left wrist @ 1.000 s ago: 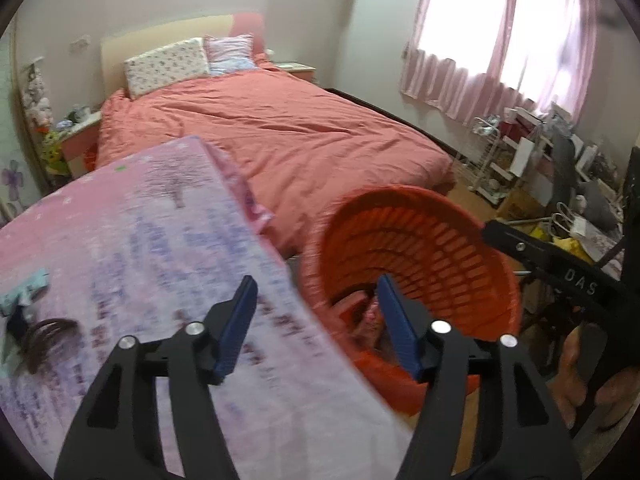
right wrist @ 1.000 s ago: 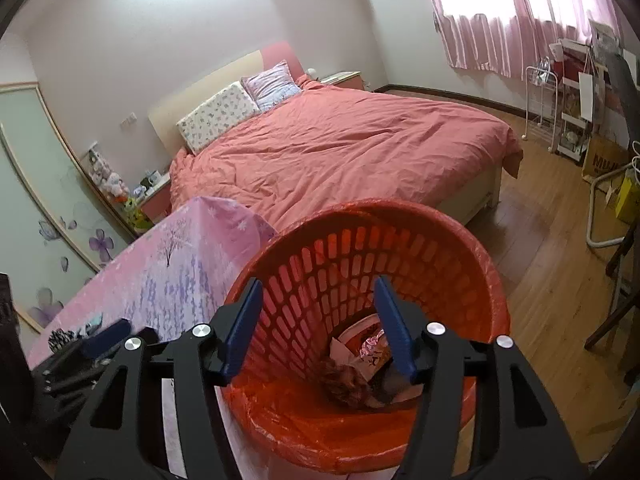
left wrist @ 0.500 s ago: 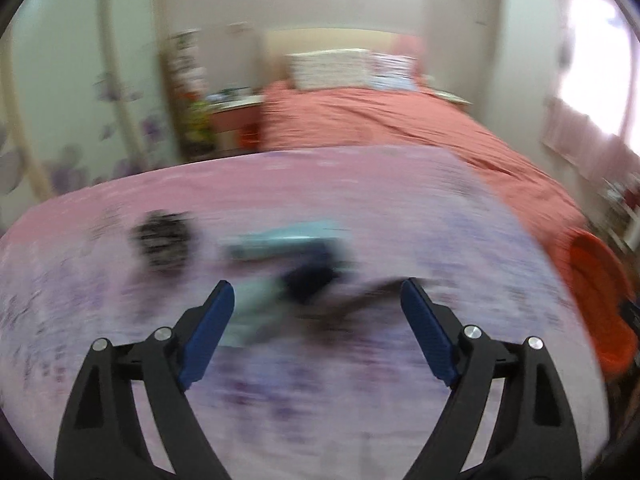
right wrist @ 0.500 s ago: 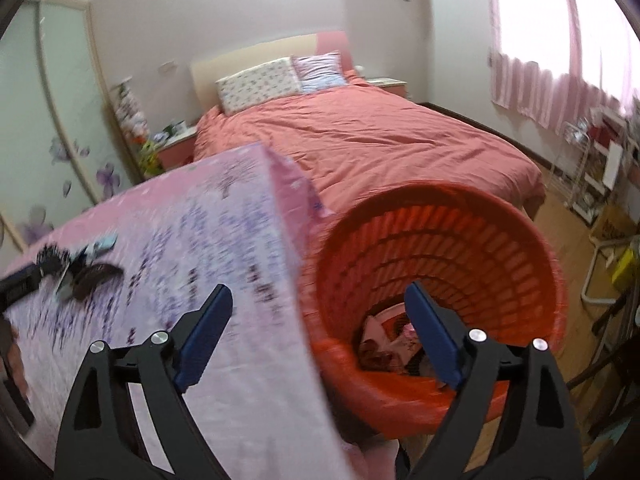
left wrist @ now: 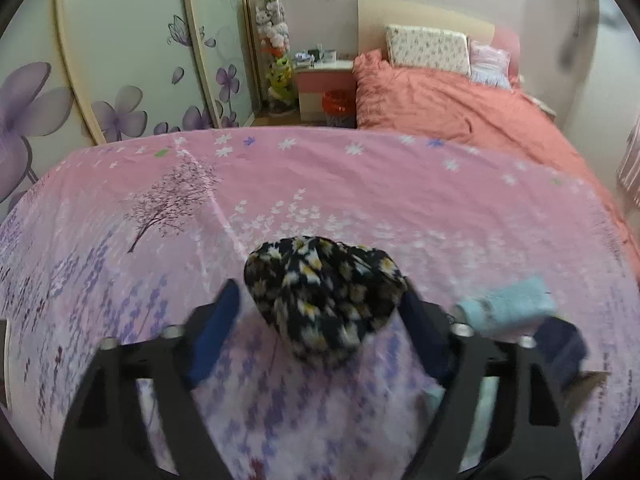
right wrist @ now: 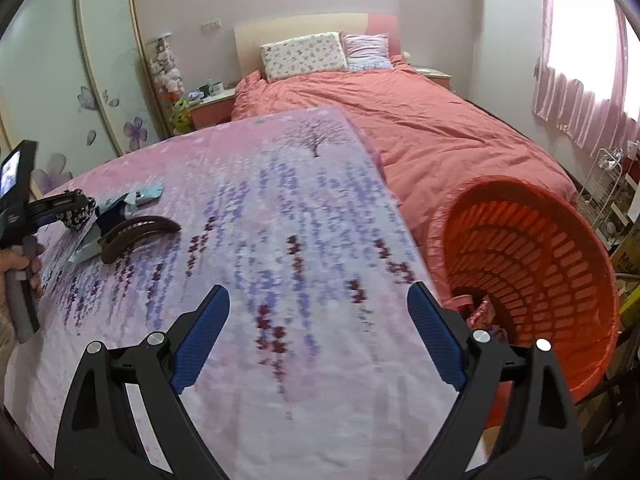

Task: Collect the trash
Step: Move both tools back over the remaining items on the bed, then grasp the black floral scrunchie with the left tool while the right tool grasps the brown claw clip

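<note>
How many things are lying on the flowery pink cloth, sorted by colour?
Black with little flowers: 1, the floral scrunchie
Light blue: 1, the blue wrapper
Dark navy: 1, the navy piece
Brown: 1, the curved brown clip
Total: 4

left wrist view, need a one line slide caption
Left gripper closing its fingers around a black floral scrunchie on the pink floral tablecloth.

- Between the right gripper [right wrist: 318, 336] jaws: bare tablecloth [right wrist: 280, 208], unobstructed.
- Right of them: orange basket [right wrist: 560, 264] blocks passage.
- Between the closing left gripper [left wrist: 320, 316] jaws: floral bundle [left wrist: 324, 292]; blue packet [left wrist: 508, 308] just right.
</note>
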Tool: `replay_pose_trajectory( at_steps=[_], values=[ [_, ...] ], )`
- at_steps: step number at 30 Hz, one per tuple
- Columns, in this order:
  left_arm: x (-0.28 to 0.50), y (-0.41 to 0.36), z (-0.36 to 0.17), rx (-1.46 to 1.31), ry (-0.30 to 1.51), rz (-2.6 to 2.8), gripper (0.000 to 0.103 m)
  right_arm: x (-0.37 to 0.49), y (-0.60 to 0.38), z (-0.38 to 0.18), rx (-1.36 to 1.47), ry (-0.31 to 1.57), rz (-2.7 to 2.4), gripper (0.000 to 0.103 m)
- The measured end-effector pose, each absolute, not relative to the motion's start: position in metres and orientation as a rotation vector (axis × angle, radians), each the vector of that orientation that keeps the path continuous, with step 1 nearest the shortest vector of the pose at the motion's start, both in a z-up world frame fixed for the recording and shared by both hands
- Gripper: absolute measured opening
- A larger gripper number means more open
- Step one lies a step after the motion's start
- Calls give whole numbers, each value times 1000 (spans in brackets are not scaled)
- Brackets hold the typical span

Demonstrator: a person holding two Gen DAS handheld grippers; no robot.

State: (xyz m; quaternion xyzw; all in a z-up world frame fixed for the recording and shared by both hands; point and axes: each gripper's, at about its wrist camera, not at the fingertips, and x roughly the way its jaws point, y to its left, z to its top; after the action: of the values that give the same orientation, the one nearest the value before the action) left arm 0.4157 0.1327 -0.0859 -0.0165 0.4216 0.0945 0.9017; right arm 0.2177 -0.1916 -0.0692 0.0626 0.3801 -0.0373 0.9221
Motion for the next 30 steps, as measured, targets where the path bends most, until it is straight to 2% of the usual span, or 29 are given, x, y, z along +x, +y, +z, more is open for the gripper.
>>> replay_pose_trajectory(
  at_steps=[1,3,6,11,17,23,30],
  values=[
    [418,136,-90,-38,886,184,45,219,-188,-70,127,785,-71,90],
    [419,142,-96,-43,906,168,27,222,-178,-71,122,791,-61,90],
    [408,151,-97,-46,890,145,20,226,-165,-72,124,798,-36,90],
    [366,163,-96,-49,886,95,20,231,-139,-74,135,810,22,89],
    [314,167,-103,16,892,52,20,248,-94,-79,171,838,118,80],
    [311,173,-105,-19,900,43,21,272,-43,-84,195,864,179,79],
    [312,175,-107,-22,903,40,22,293,-29,-88,159,877,55,68]
  ],
)
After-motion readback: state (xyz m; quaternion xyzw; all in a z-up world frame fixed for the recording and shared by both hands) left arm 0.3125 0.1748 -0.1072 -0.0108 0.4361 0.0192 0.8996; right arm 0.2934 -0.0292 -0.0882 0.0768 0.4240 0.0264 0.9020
